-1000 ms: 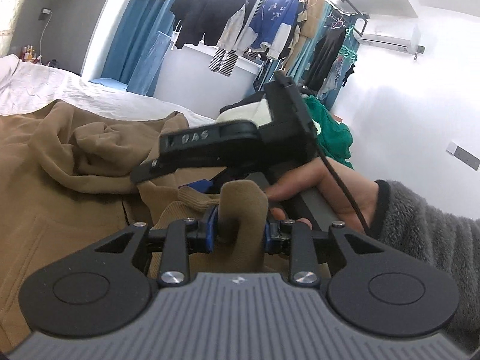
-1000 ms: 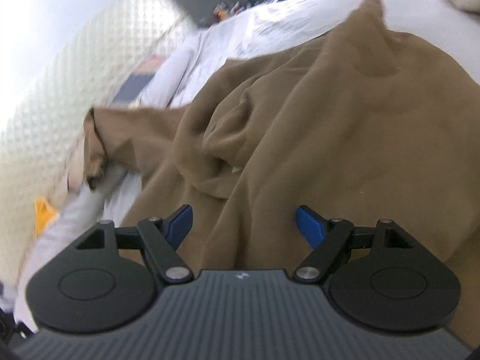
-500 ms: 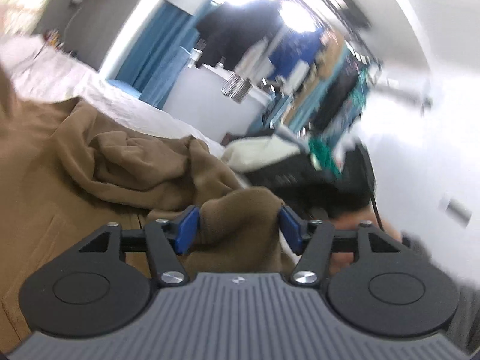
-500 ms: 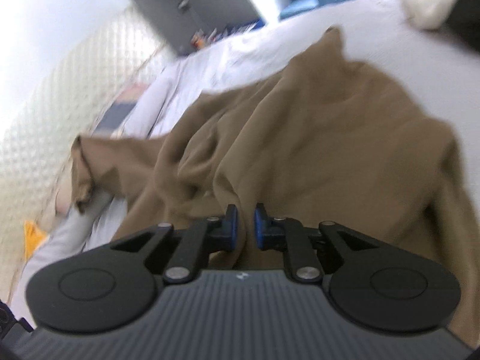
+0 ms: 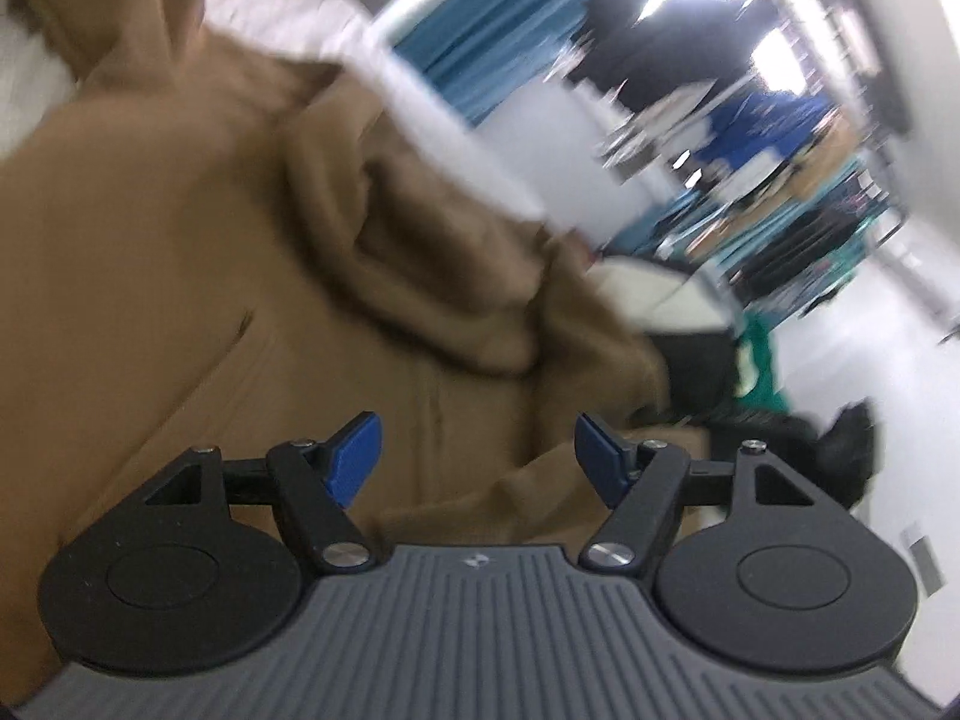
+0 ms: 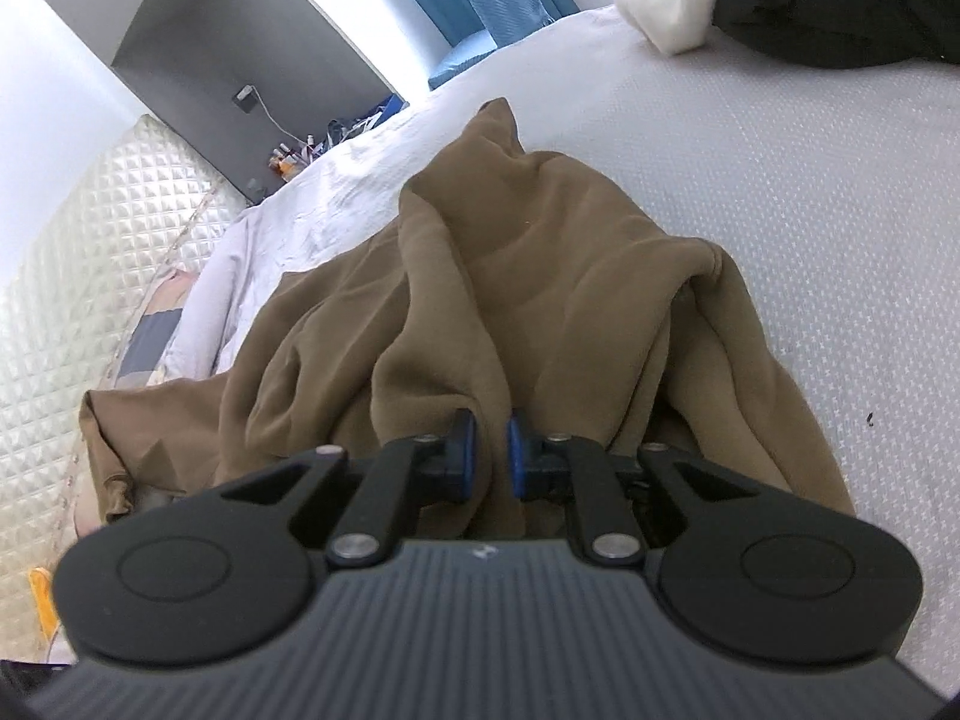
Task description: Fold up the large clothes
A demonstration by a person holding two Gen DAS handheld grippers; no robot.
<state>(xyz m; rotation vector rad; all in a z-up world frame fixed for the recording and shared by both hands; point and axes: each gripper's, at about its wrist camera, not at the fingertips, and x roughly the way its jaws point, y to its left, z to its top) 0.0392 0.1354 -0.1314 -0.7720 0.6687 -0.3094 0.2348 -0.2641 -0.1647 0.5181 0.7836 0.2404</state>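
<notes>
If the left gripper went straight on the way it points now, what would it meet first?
Most likely the brown garment: the left gripper stands open just above it, with cloth filling the view ahead. The picture is blurred, so depth is uncertain.

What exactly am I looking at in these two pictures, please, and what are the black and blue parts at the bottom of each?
No robot here: a person holds a two-finger tool in each hand, and a wide-angle camera on each looks forward along its fingers. The black arms with blue pads are those fingers. One picture comes from the left tool, the other from the right tool. A brown garment, perhaps a hoodie, lies crumpled on a bed with a white sheet. The right tool is shut on a fold of it. The left tool's jaws have just been opening; they stand apart above the cloth, gripping nothing. Hanging clothes blur behind.
</notes>
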